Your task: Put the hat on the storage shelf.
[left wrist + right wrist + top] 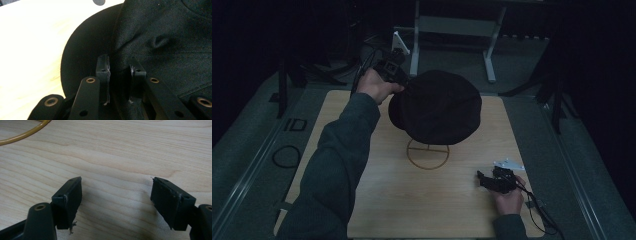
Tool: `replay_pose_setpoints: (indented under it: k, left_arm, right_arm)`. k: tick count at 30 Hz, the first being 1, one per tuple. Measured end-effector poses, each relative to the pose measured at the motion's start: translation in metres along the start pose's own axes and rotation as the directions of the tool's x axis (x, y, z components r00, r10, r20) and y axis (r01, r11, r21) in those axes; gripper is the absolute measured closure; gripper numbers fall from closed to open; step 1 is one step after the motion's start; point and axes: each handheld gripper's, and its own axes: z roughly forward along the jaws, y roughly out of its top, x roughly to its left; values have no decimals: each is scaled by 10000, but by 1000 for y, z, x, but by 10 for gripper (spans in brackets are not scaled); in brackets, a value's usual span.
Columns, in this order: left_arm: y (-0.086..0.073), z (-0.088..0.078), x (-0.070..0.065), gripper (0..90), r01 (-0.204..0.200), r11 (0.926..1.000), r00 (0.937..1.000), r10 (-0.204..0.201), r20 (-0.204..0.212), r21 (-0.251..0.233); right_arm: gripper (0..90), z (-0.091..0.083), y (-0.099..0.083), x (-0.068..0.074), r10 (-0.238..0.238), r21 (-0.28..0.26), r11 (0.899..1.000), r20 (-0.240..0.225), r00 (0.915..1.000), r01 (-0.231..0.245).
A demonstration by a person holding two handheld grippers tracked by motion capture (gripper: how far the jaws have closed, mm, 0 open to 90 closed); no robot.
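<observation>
A dark brimmed cap sits on a stand whose gold wire ring base rests on the wooden table. My left gripper is at the cap's back left edge, held by a hand in a dark sleeve. In the left gripper view its jaws are pinched on a fold of the cap's fabric just beside the brim. My right gripper rests low at the table's front right, pointing left. Its jaws stand wide apart over bare wood, with the ring base's curve at the upper left.
A grey metal frame with legs stands behind the table. A black cable loop lies on the floor to the left. Dark stands flank the table at both sides. The right gripper's cable trails off the front right corner.
</observation>
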Motion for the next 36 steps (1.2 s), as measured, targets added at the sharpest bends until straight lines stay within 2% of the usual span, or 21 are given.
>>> replay_pose_setpoints:
  k: [6,17,23,29,36]
  left_arm:
    - [2,10,-2,744,-70,9997,9997,76,-247,227]
    - [3,20,-1,736,-88,9994,9995,98,-294,336]
    - [1,29,6,727,79,9994,9997,-72,-216,324]
    - [-2,43,13,700,227,9984,9994,-213,-284,520]
    - [-5,50,27,674,647,9975,9978,-651,123,298]
  right_arm:
    - [253,0,0,0,-14,-14,10000,10,10000,14]
    - [253,0,0,0,-7,-11,10000,7,10000,7]
    - [253,0,0,0,0,-10,10000,3,10000,0]
    - [253,0,0,0,0,-15,10000,-1,10000,0]
    - [253,0,0,0,-9,-13,10000,-16,10000,9]
